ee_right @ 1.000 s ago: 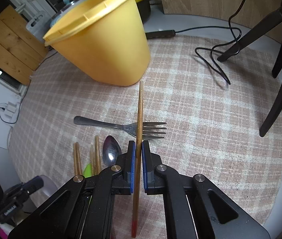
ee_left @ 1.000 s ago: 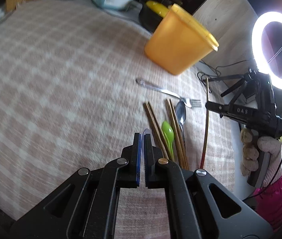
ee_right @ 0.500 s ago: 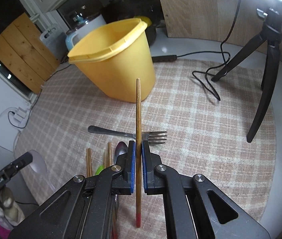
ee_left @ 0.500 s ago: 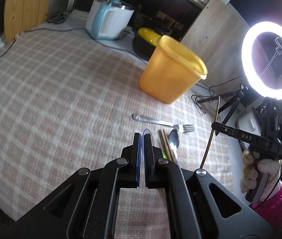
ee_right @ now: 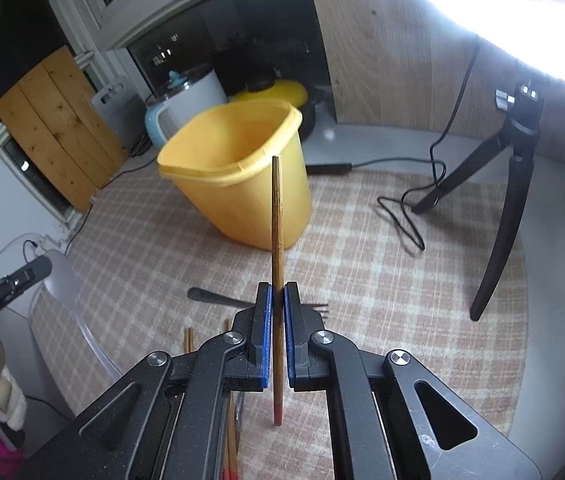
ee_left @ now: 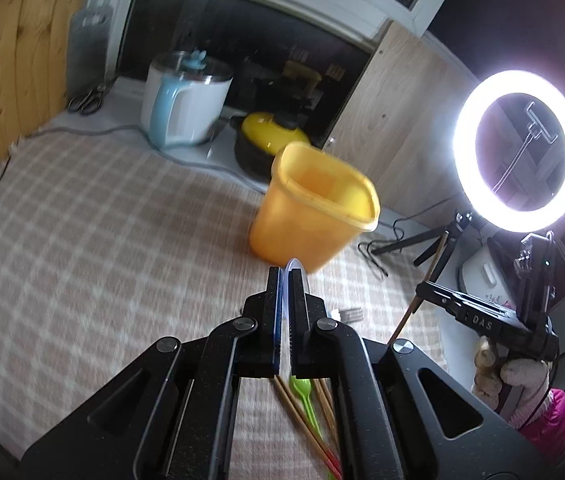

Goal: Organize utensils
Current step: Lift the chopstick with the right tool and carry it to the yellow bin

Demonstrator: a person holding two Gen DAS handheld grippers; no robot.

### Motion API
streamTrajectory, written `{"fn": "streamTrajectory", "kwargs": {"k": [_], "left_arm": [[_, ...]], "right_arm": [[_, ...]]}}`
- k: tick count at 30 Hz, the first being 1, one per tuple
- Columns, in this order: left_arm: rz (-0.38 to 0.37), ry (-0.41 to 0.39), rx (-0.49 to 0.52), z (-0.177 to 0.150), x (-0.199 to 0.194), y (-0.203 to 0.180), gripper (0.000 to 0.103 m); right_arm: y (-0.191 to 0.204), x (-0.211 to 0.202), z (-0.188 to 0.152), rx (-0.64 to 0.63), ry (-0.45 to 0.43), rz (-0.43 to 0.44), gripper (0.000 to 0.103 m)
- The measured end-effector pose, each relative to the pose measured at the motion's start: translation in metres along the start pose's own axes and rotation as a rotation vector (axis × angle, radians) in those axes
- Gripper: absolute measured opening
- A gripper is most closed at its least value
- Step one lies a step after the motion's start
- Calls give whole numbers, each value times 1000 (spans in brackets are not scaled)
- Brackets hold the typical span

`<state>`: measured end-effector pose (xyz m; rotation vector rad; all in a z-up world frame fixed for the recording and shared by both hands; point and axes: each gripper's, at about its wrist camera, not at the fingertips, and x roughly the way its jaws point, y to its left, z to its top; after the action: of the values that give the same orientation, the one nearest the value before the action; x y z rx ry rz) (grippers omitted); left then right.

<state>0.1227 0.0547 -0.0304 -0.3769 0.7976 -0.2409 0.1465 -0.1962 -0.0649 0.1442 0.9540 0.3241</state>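
My left gripper [ee_left: 286, 280] is shut on a clear plastic spoon [ee_left: 294, 265], whose pale bowl also shows in the right wrist view [ee_right: 58, 276]. My right gripper [ee_right: 277, 296] is shut on a wooden chopstick [ee_right: 277, 216] with a red end, held upright; it also shows in the left wrist view [ee_left: 422, 292]. Both are raised above the table, short of the open yellow container [ee_left: 314, 208] [ee_right: 238, 184]. On the checked cloth lie a metal fork [ee_right: 218, 298], several chopsticks [ee_left: 302, 420] and a green plastic spoon [ee_left: 302, 392].
A ring light [ee_left: 518, 148] on a black tripod [ee_right: 510, 200] stands at the right with a cable [ee_right: 406, 216] on the cloth. A white and blue kettle [ee_left: 182, 104] and a yellow-lidded pot [ee_left: 270, 140] sit behind the container.
Both grippers have risen and tilted up with their utensils. The container's open top now shows and stands nearer the fingertips. The utensils on the cloth have dropped low in both views.
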Motion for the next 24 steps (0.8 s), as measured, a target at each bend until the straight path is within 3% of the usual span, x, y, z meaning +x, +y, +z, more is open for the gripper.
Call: {"fn": "streamTrajectory", "kwargs": {"k": [12, 24], "left_arm": [[-79, -48, 97, 71, 11, -6, 0], [-51, -140, 155, 142, 40, -3, 0]], "right_arm": [[30, -41, 31, -11, -159, -78, 4], [67, -51, 68, -50, -246, -123, 4]]}}
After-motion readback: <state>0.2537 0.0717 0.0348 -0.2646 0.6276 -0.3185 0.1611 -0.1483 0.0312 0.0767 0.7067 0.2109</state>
